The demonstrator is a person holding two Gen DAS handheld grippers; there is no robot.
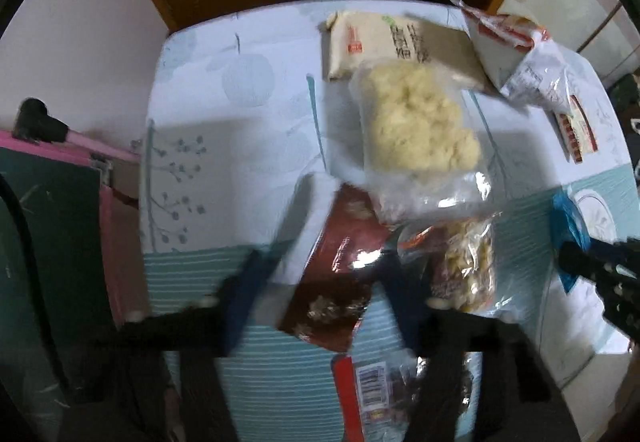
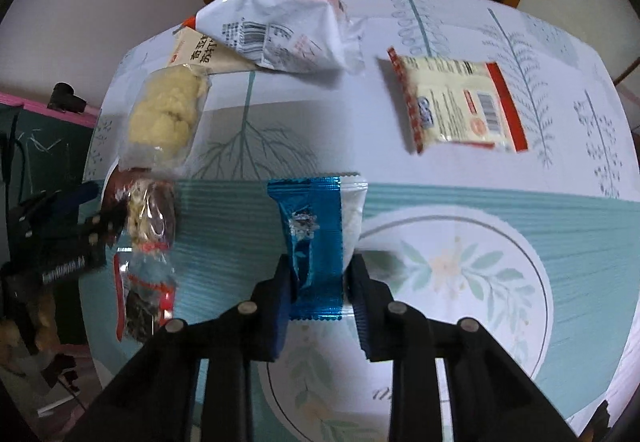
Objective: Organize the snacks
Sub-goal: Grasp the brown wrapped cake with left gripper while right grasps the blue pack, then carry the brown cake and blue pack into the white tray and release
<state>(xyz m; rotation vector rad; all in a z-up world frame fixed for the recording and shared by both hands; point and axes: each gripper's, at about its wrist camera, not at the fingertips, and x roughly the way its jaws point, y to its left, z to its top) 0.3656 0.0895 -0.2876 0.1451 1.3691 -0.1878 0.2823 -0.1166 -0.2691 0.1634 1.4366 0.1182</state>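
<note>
The right gripper is pointed down at the table, and a blue foil snack packet is seen between its fingers. The two blue pads are pressed against the packet's sides near its lower end, so the packet is gripped. It is laid across the edge between the striped teal band of the tablecloth and the white patterned part, with a white packet tucked against its right side.

The left gripper is blurred. A dark red packet is seen between its fingers, which are drawn in close to the packet's edges; whether the pads are actually pressed on it cannot be told. A clear bag of pale nuts is lying just to the right of the red packet, and a red-edged bag with a barcode is below it.

A clear bag of yellowish puffs is placed beyond the red packet, partly over a beige packet. A large white bag is set at the far side, and a cream packet with red edges is lying apart on the right.
</note>
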